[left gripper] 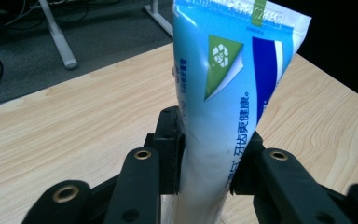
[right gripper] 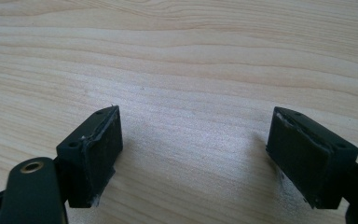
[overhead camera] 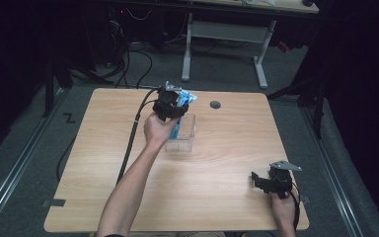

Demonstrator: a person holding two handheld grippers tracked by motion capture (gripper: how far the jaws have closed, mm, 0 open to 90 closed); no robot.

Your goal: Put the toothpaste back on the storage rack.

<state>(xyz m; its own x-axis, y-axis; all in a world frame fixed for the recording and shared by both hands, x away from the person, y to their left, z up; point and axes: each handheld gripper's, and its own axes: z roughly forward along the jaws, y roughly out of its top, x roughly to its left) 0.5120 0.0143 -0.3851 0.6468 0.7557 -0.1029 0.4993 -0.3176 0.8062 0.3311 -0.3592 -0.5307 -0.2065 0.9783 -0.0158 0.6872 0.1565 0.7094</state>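
A blue and white toothpaste tube (left gripper: 223,93) stands upright between the jaws of my left gripper (left gripper: 207,154), which is shut on it. In the high view the left gripper (overhead camera: 173,112) holds the tube (overhead camera: 183,101) above a clear plastic box (overhead camera: 183,137) in the middle of the wooden table (overhead camera: 103,163). The tube's lower end reaches down into the box. My right gripper (overhead camera: 260,180) rests near the table's front right corner. Its jaws stand wide apart over bare wood, right gripper (right gripper: 196,154) open with nothing between the pads (right gripper: 103,144).
A round cable hole (overhead camera: 215,104) lies in the table top right of the tube. A black cable (overhead camera: 131,143) trails from the left gripper across the table's left half. Beyond the far edge stands a white desk frame (overhead camera: 222,44) on grey floor.
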